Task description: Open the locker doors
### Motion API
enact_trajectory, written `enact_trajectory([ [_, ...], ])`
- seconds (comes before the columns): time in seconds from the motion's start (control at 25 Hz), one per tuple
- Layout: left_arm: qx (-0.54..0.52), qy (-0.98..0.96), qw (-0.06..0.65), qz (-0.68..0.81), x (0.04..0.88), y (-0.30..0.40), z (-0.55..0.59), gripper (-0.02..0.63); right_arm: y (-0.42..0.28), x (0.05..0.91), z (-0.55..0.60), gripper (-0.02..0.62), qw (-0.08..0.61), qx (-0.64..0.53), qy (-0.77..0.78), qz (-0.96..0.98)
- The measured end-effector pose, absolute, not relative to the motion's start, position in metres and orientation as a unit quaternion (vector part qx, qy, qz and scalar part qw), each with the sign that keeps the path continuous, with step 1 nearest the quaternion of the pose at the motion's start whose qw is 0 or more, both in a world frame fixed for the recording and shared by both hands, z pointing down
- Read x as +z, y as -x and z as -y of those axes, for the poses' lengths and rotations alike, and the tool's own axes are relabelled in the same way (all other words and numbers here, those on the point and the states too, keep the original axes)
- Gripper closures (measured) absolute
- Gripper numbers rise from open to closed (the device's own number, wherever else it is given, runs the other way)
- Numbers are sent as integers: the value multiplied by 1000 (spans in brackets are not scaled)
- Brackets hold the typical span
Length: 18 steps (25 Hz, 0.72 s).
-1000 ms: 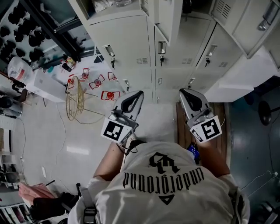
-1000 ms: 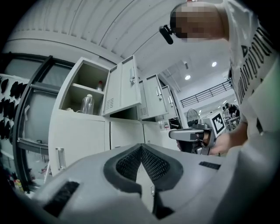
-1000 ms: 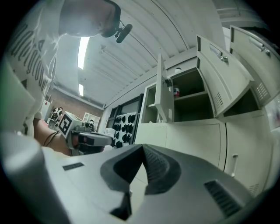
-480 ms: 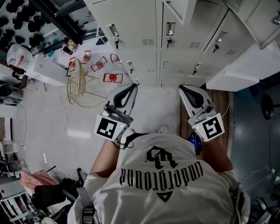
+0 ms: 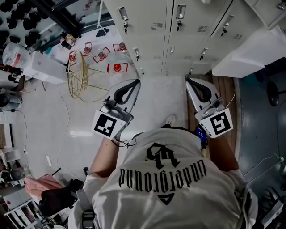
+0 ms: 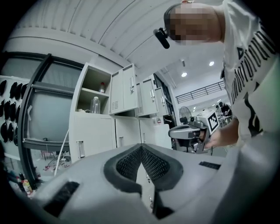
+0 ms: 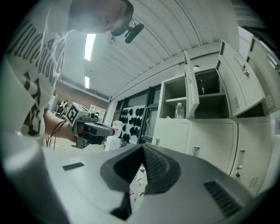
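A bank of cream lockers (image 5: pixel 152 49) runs across the top of the head view, with closed doors and handles (image 5: pixel 180 11) in the middle. One door (image 5: pixel 246 56) at the right hangs open. In the right gripper view an upper door (image 7: pixel 190 89) stands open on a shelf with a bottle (image 7: pixel 178 110). My left gripper (image 5: pixel 134 82) and right gripper (image 5: pixel 188 80) are both held level, short of the lockers and touching nothing. The left jaws (image 6: pixel 141 147) are shut and empty, and so are the right jaws (image 7: pixel 143 147).
A gold wire stand (image 5: pixel 80 82) and red wire pieces (image 5: pixel 115 67) lie on the floor at the left by a white box (image 5: pixel 42 71). A brown wooden strip (image 5: pixel 223 96) lies under the right gripper. A black rack (image 7: pixel 131 122) of dark items stands left of the lockers.
Both grippers and the person have drawn back from the lockers, which now sit higher in the head view. Both jaws stayed shut and empty.
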<state>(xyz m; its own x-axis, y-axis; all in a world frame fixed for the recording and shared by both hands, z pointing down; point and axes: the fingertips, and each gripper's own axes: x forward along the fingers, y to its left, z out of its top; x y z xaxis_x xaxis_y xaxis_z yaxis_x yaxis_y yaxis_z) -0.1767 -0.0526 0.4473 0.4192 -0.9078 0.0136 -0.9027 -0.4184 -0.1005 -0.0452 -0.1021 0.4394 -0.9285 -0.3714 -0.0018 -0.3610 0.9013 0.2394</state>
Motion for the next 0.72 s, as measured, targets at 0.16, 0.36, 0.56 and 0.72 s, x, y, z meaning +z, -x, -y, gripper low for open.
enact_trajectory([
  [0.16, -38, 847, 36, -530, 451, 198, 10, 600, 63, 439, 60, 591, 13, -111, -195, 974],
  [0.36, -24, 864, 27, -502, 453, 217, -51, 600, 83, 442, 6, 591, 14, -105, -209, 972],
  [0.56, -23, 876, 24, -481, 459, 233, -102, 600, 91, 452, -48, 591, 15, -95, -236, 967],
  [0.72, -19, 889, 32, -457, 459, 238, -134, 600, 92, 456, -84, 591, 22, -98, -250, 963],
])
